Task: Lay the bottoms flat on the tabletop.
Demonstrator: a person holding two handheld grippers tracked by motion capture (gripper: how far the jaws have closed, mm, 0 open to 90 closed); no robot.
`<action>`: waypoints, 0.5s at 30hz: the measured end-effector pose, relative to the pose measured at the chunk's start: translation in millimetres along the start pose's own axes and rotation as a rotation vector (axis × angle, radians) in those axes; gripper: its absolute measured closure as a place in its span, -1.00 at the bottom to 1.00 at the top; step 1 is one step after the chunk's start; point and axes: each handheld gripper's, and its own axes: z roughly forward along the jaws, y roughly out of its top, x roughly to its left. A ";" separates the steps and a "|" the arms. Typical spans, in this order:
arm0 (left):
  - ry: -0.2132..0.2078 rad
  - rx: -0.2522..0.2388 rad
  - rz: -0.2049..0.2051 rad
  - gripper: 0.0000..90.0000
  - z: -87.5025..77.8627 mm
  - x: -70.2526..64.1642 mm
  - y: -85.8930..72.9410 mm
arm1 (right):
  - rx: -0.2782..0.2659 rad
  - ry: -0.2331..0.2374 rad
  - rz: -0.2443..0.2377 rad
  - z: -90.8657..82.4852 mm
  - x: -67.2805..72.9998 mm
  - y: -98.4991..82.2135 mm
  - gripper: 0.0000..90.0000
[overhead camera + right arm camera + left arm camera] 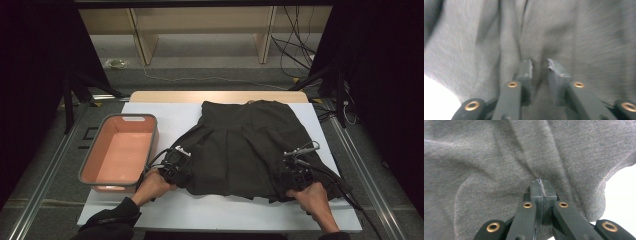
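White table [165, 210], salmon bin [119, 152] beside dark skirt [240, 145], seemingly pleated.

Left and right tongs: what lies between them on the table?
In the high view, the dark skirt spans the whole stretch between the left tongs and right tongs.

Black tongs [541, 187] w/ brass rivets, grey pads; black cables; left arm in dark sleeve [111, 222].

bare white mat [220, 207] along near edge, pink bin [120, 150] blocks left side, skirt [245, 145] covers mid
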 end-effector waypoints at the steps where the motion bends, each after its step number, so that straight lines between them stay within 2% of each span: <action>1: -0.022 -0.007 -0.014 0.99 0.8 -1.1 0.1 | -0.020 -0.007 0.009 -4.3 -3.6 1.4 0.46; 4: -0.054 -0.014 -0.011 0.99 3.3 -6.6 1.8 | -0.072 -0.046 0.035 -20.3 -16.7 4.1 0.36; 6: -0.096 -0.030 -0.041 0.99 4.3 -8.3 3.1 | -0.094 -0.097 0.043 -30.2 -26.3 4.4 0.26; 7: -0.113 -0.036 -0.039 0.99 4.5 -10.0 3.8 | -0.107 -0.124 0.048 -33.8 -31.1 4.1 0.23; 12: -0.175 -0.068 -0.032 0.99 2.9 -27.1 9.6 | -0.132 -0.188 0.093 -42.0 -55.1 1.6 0.17; 15: -0.163 -0.068 -0.020 0.98 2.9 -27.7 10.1 | -0.124 -0.226 0.116 -43.0 -68.8 -0.2 0.17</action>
